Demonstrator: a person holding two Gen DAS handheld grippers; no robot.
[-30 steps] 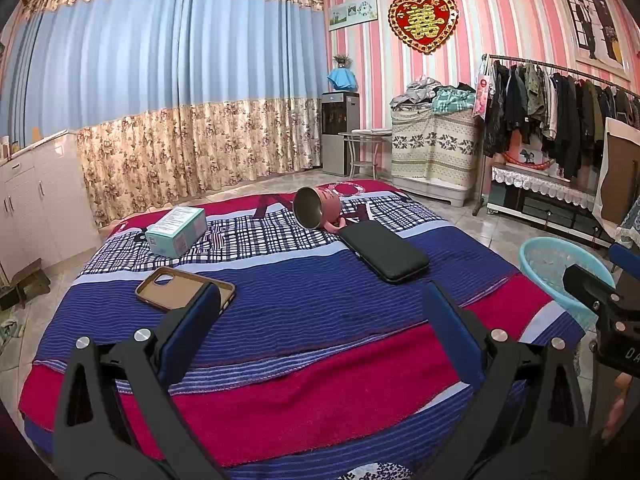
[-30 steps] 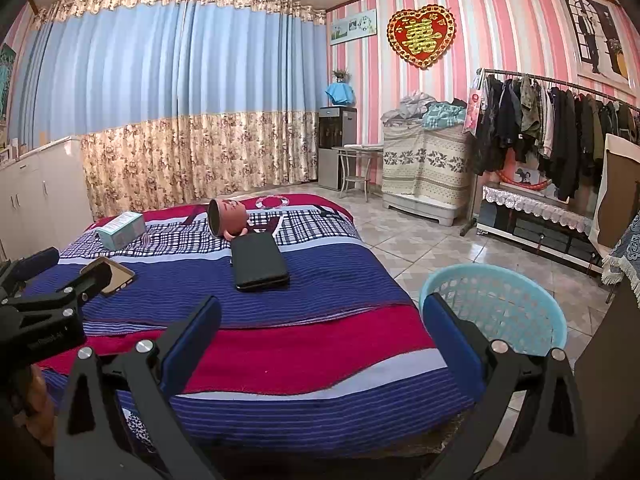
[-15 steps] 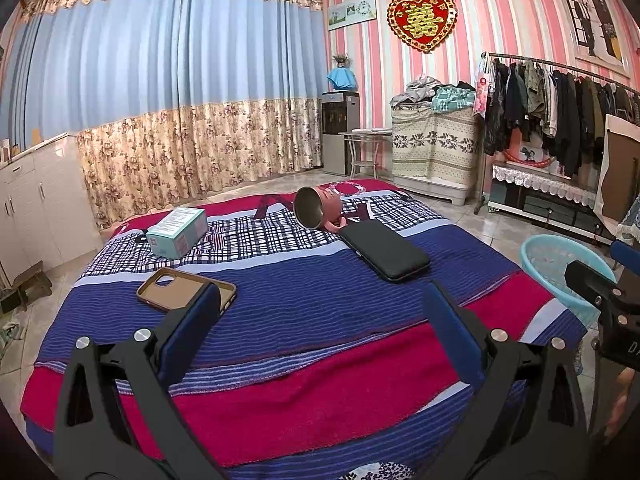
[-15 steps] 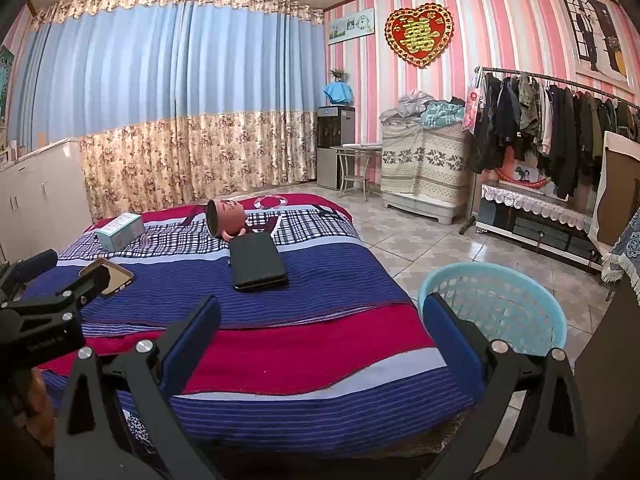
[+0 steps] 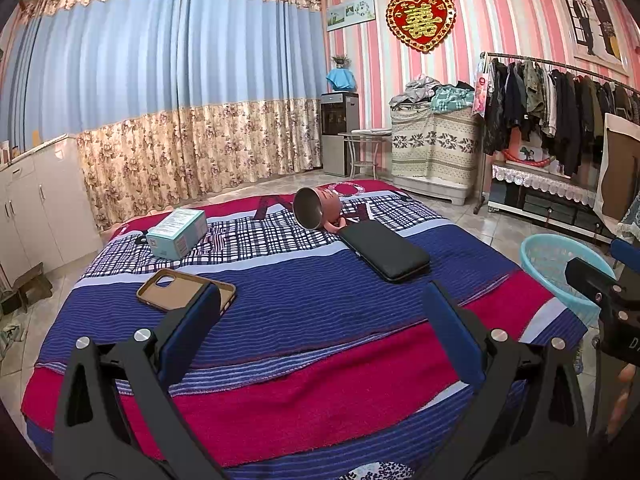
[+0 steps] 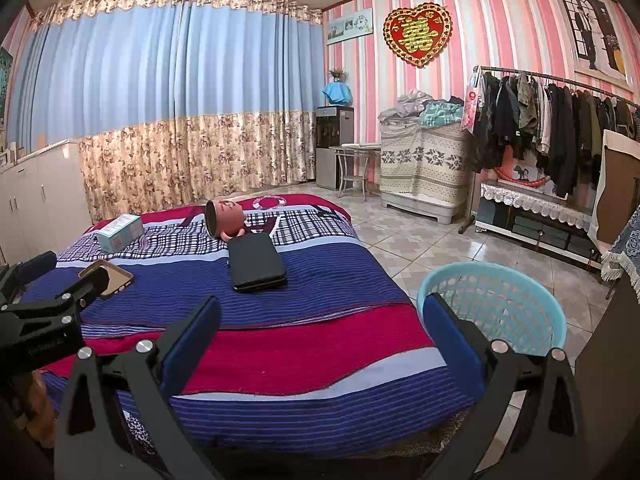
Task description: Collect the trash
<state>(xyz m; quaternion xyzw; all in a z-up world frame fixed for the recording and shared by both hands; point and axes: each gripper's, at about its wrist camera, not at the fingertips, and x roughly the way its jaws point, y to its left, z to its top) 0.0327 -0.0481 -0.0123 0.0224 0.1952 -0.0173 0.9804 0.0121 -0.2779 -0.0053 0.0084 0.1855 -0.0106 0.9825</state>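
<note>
So the stuff that could count as trash is all on the bed: a small teal box, a tipped-over pink mug, a black case just beside it, and a brown phone case. The blue basket sits on the floor off the bed's right corner; what's inside, can't tell. Left tool and right tool both have their jaws apart, holding nothing, hovering at the near edge. Looks like between-grabs: any next pickup means reaching well forward.

Teal box, tan phone case, tipped pink mug, black case on bed, basket beside
</note>
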